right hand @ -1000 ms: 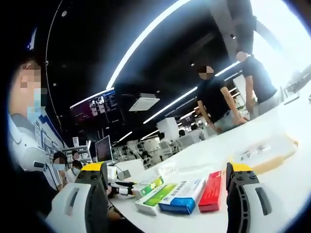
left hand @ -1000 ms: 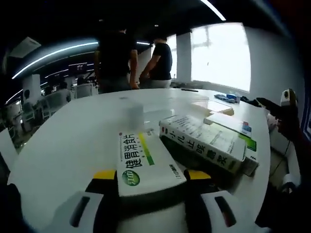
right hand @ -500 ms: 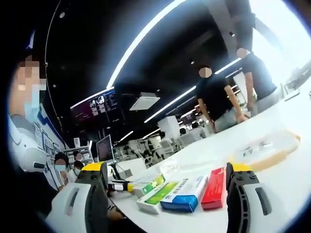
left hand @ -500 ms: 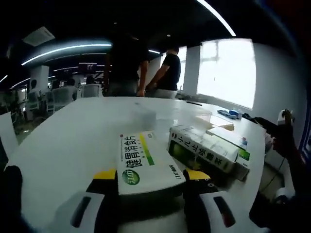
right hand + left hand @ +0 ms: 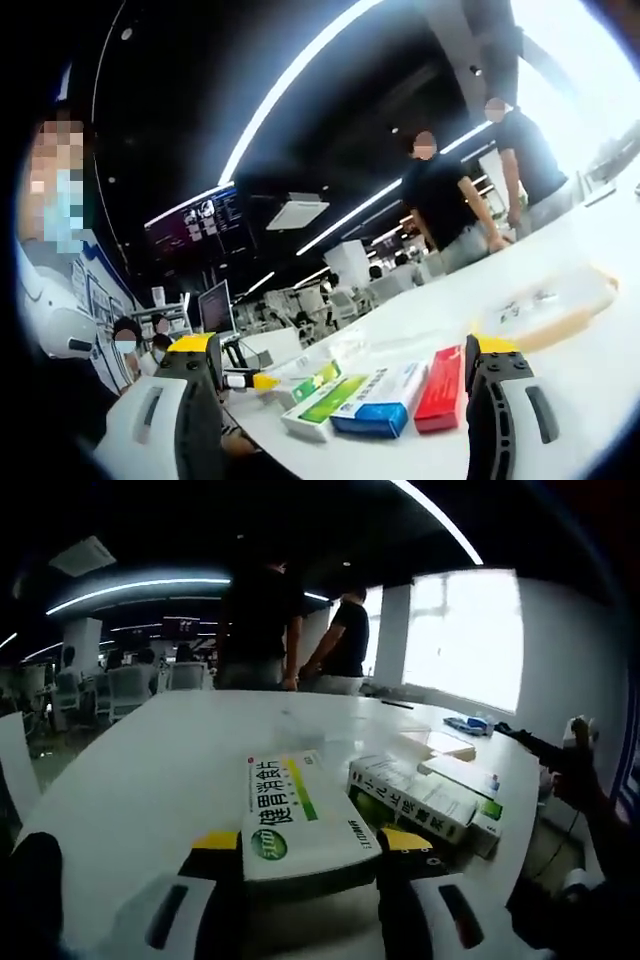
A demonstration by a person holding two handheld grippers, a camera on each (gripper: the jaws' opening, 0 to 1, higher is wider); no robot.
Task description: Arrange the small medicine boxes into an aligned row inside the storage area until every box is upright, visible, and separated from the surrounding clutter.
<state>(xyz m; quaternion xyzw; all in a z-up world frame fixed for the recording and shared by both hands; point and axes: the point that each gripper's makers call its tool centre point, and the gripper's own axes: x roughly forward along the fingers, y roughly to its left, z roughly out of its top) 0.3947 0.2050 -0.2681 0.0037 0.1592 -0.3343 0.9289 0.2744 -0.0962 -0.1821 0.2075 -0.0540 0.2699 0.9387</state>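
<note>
Plainly, the left gripper [image 5: 310, 865] was clamped on a white medicine box [image 5: 297, 815], its two yellow-tipped jaws pressed against the box's near sides. That box lay flat between the jaws, printed face up, with green Chinese lettering along its length, a green round logo at the near end and a yellow-green stripe beside the text. Just to its right on the white table [image 5: 150, 760] lay a longer white-and-green box [image 5: 425, 802], also flat, with dark lettering on its top, and another pale box [image 5: 462, 775] sat against its far side. Beyond them a clear shallow tray [image 5: 370, 725] stood on the table, and two people in dark shirts [image 5: 300, 630] stood at the table's far edge.

From the right gripper view came a different group. The right gripper [image 5: 340, 385] was spread wide, holding nothing, its jaws standing well apart on either side of three boxes lying flat side by side near the table edge: a green-and-white box [image 5: 318, 407], a blue-and-white box [image 5: 385, 400] touching it, and a red box [image 5: 440, 390] next to that. Behind the green one another small box [image 5: 310, 380] with green and red marks lay at an angle. A clear tray with a tan rim [image 5: 545, 310] sat farther off to the right. This view also took in a seated person in white [image 5: 60, 300] at the left.
</note>
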